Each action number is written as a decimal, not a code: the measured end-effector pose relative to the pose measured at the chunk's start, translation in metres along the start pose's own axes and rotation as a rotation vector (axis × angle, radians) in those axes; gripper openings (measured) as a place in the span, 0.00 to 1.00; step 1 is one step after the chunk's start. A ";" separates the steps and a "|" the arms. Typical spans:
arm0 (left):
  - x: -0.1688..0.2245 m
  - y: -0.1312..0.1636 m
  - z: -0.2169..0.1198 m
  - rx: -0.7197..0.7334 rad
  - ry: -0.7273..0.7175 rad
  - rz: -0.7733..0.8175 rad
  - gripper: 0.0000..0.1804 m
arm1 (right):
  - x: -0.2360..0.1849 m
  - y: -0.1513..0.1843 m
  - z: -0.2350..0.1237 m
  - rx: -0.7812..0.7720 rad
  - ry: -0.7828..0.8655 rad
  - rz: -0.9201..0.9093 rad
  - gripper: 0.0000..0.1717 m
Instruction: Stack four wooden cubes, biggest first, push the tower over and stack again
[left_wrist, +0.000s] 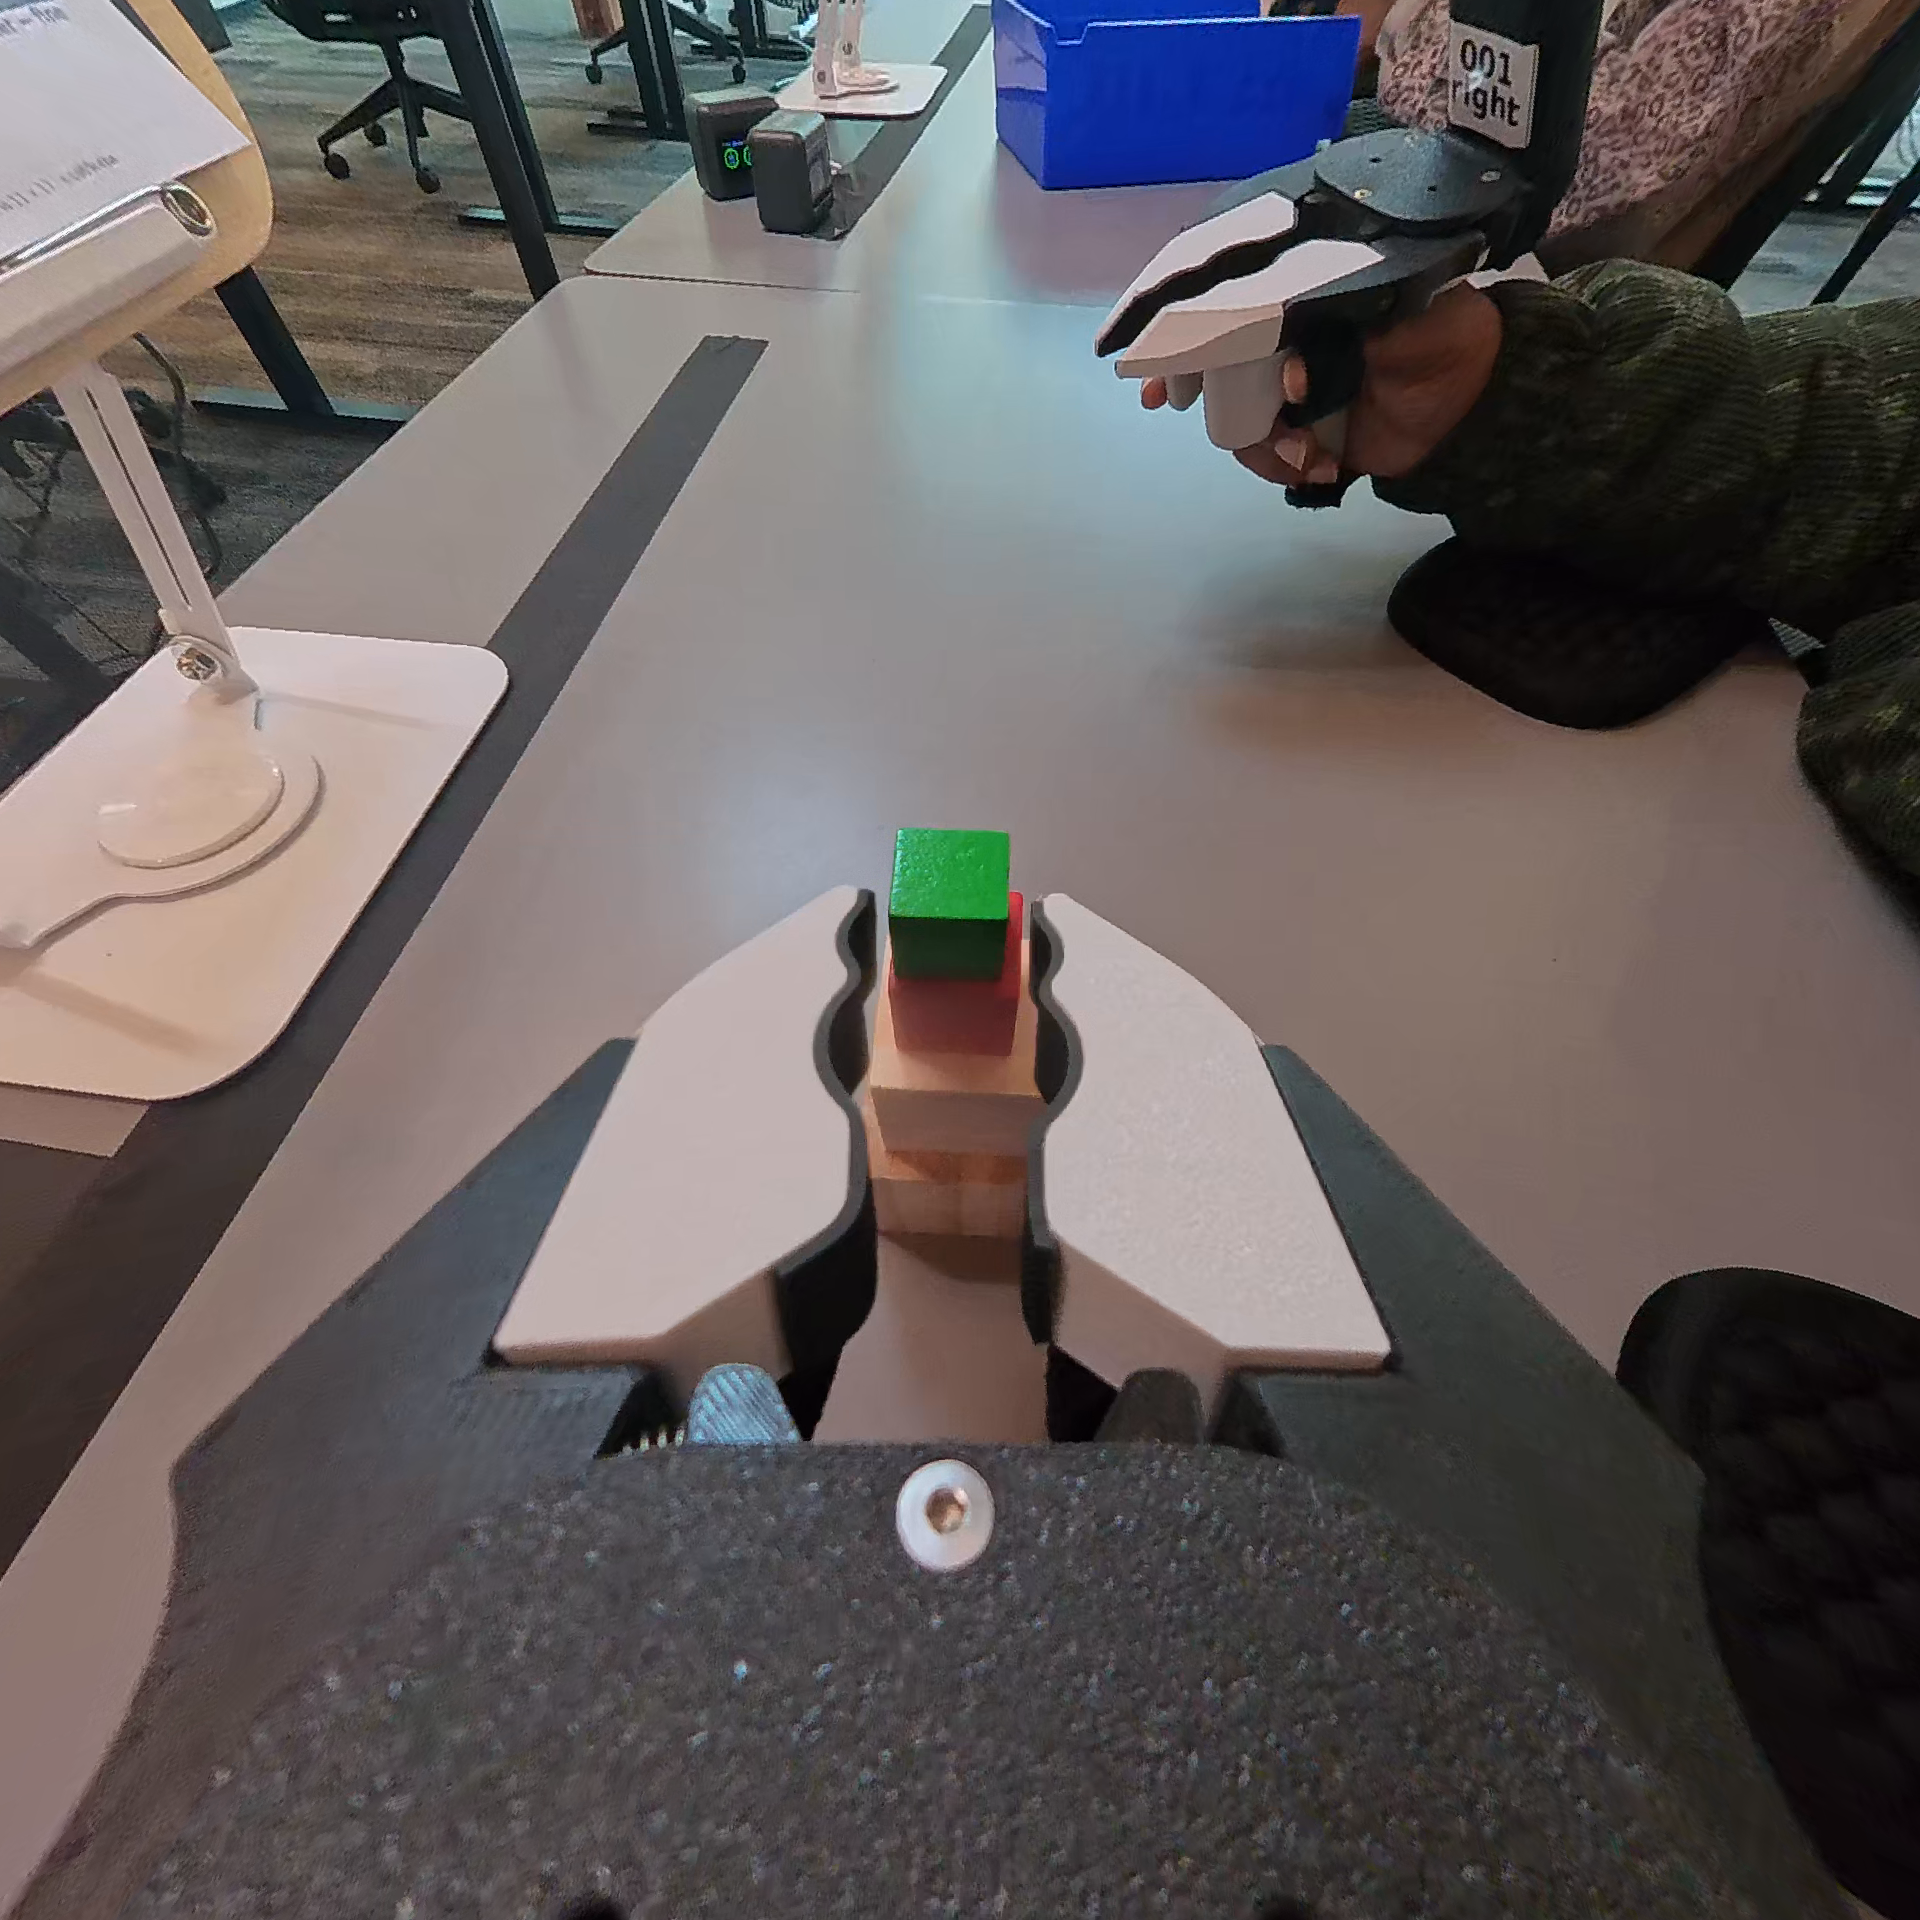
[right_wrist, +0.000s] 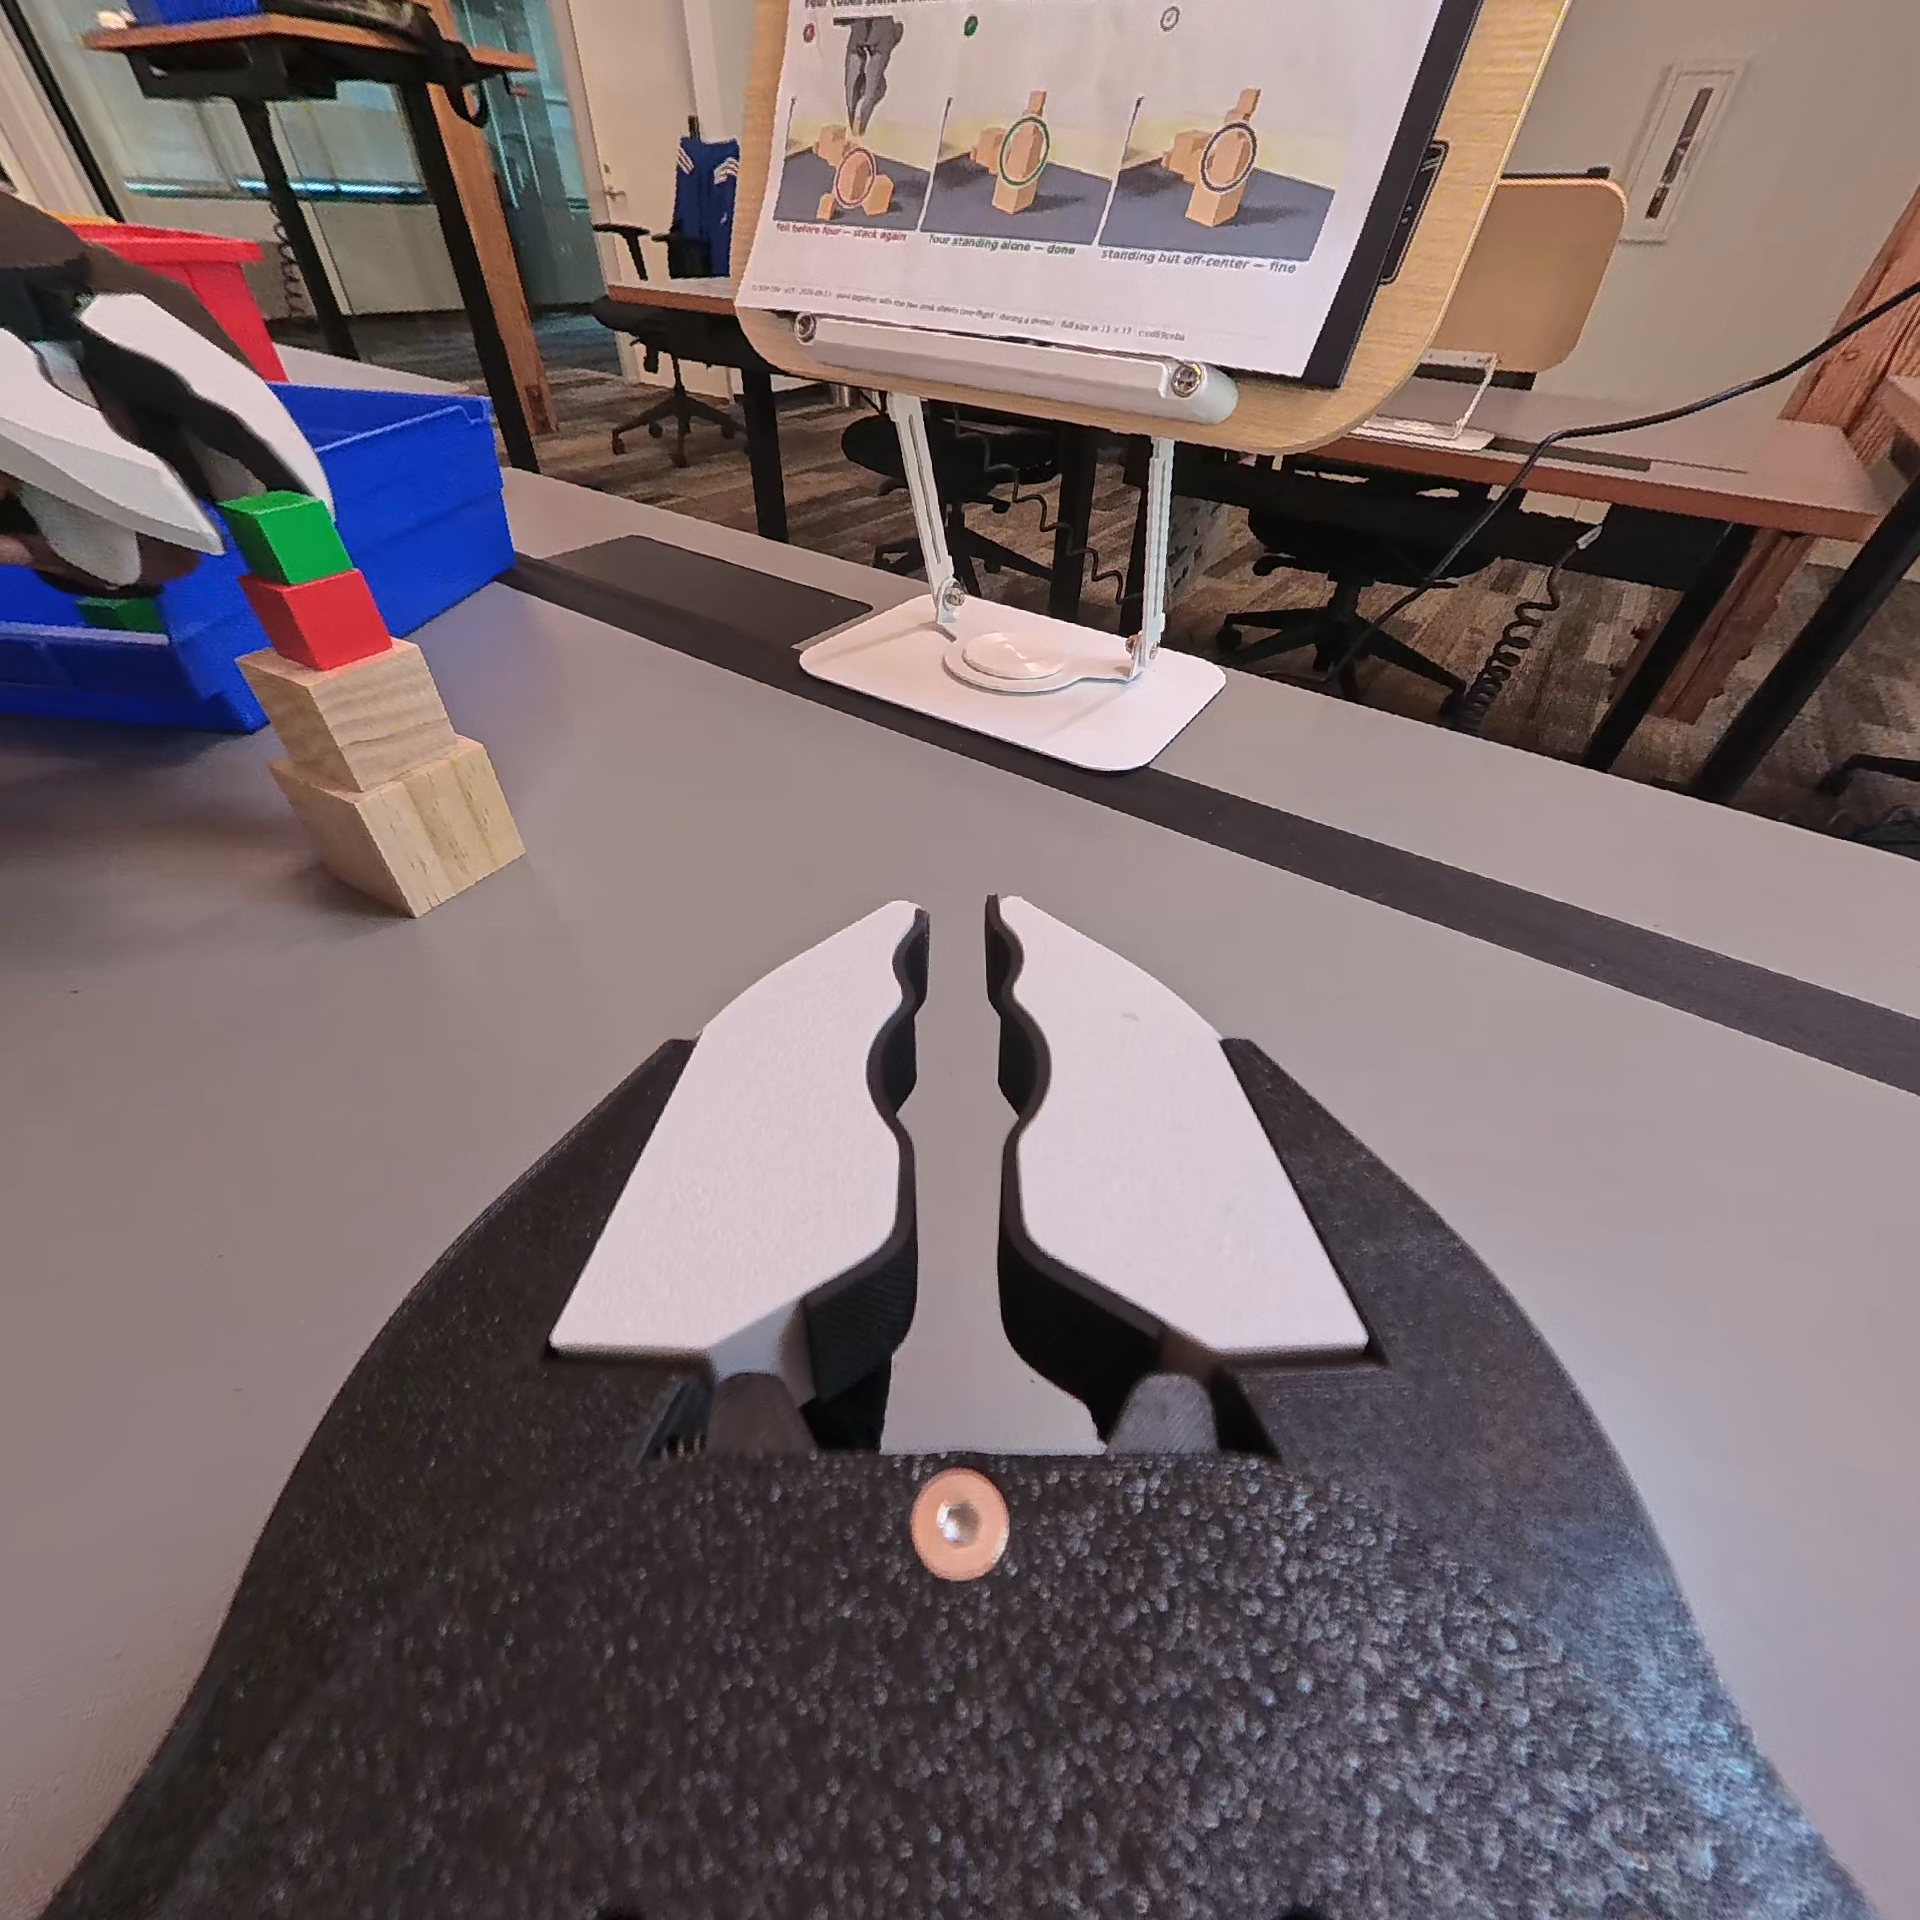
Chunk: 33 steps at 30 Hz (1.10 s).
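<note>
A stack stands on the grey table (left_wrist: 935, 623). A green cube (left_wrist: 948, 883) sits on a red cube (left_wrist: 951, 1013), which sits on two plain wooden cubes (left_wrist: 951, 1107). My left gripper (left_wrist: 951, 899) is open around the top of the stack. The green cube stands between its fingertips, with a slim gap at each pad. The right wrist view shows the same stack at the left: green cube (right_wrist: 286, 540), red cube (right_wrist: 317, 618), wooden cubes (right_wrist: 348, 712), with the left gripper (right_wrist: 265, 514) at the green cube. My right gripper (right_wrist: 956, 906) is empty and slightly open over bare table, away from the stack. It also shows in the left wrist view (left_wrist: 1117, 353).
A document stand with a white base (right_wrist: 1018, 675) stands beyond a black strip (right_wrist: 1351, 862) in the table. A blue bin (right_wrist: 416, 499) lies behind the stack and a red bin (right_wrist: 197, 281) farther back. A person's sleeve (left_wrist: 1662, 416) rests on the table at the right. Tip to tip, the grippers are about 25 cm apart.
</note>
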<state>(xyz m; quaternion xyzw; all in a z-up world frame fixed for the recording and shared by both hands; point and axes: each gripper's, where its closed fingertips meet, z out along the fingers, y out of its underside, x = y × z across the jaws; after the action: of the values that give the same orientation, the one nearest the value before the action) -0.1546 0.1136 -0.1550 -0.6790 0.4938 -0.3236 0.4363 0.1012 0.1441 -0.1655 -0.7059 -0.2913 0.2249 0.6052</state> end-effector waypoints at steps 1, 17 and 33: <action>0.000 -0.001 -0.001 0.001 -0.002 -0.002 0.16 | 0.000 0.000 0.000 0.000 0.000 0.000 0.06; -0.025 -0.001 -0.071 0.291 -0.888 -0.131 0.00 | 0.001 -0.003 -0.002 0.014 0.031 -0.015 0.06; -0.036 0.122 -0.005 -0.305 -0.984 -0.263 0.00 | 0.025 -0.019 -0.019 0.068 0.153 0.018 0.03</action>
<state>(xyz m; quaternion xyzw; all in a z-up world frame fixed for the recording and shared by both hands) -0.2171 0.1308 -0.2647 -0.8625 0.1829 0.0565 0.4685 0.1294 0.1492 -0.1427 -0.7027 -0.2301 0.1856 0.6472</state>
